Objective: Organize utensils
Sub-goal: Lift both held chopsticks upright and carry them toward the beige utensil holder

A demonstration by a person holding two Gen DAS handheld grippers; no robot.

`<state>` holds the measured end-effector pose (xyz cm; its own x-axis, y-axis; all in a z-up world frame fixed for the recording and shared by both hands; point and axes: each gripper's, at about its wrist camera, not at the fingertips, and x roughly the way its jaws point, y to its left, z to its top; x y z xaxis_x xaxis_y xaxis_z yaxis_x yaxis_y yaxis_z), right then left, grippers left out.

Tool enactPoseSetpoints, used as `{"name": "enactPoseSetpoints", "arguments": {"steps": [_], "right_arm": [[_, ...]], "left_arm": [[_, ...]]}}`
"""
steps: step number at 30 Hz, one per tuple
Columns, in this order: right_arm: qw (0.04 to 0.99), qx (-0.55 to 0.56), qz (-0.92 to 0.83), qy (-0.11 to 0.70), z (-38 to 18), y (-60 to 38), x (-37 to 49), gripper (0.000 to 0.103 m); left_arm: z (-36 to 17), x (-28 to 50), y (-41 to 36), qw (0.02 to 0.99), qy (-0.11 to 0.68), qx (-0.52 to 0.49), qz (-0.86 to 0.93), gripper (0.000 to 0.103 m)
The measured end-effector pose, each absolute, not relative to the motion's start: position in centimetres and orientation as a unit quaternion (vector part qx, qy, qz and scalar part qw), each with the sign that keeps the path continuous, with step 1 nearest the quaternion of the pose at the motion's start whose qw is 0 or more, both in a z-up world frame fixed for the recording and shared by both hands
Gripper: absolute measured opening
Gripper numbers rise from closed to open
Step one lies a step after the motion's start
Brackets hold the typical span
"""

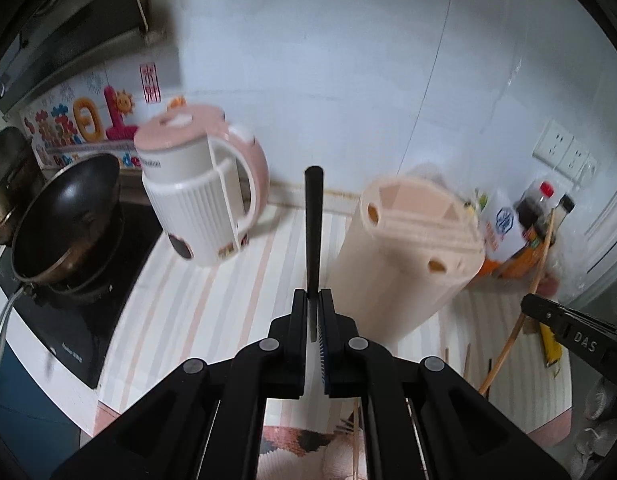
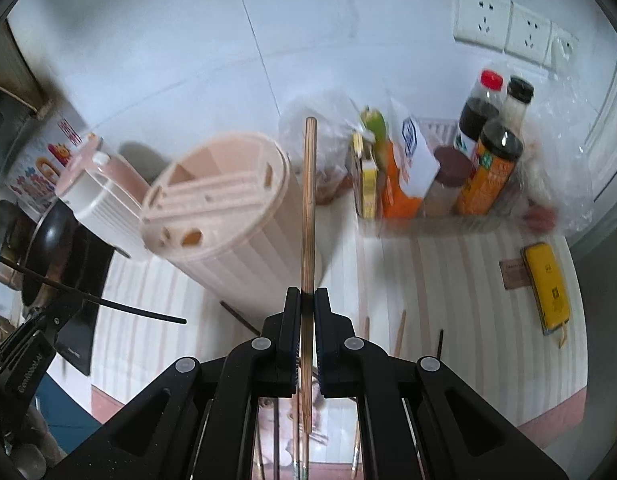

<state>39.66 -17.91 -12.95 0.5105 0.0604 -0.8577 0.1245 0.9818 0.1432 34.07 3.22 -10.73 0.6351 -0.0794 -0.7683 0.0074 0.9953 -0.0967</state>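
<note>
Two claws, each clamped on one chopstick: left claw (image 1: 314, 300) grips a black chopstick (image 1: 313, 216), right claw (image 2: 307, 300) a wooden chopstick (image 2: 309, 200). One pink holder (image 2: 220, 208) stands mid-surface; four loose chopsticks (image 2: 400, 332) lie near the front edge of the striped surface (image 2: 448, 280).

The left hand-held gripper (image 1: 315, 300) is clamped on a black chopstick (image 1: 313, 224), its fingers pointing forward. The right hand-held gripper (image 2: 307, 300) is closed around a brown chopstick (image 2: 309, 208), likewise aimed forward.

Black chopstick (image 1: 313, 216), copper-brown chopstick (image 2: 309, 208), pale pink ribbed holder (image 2: 224, 216), pink-striped countertop (image 2: 448, 280)
</note>
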Motion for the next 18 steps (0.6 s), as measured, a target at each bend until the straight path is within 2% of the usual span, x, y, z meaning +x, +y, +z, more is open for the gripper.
{"name": "enactPoseSetpoints", "arguments": {"steps": [18], "right_arm": [[0.903, 0.136, 0.035, 0.405, -1.4, -18.7, 45.4, 0.007]], "left_arm": [[2.4, 35.4, 1.8, 0.932, 0.344, -0.070, -0.090, 0.003]]}}
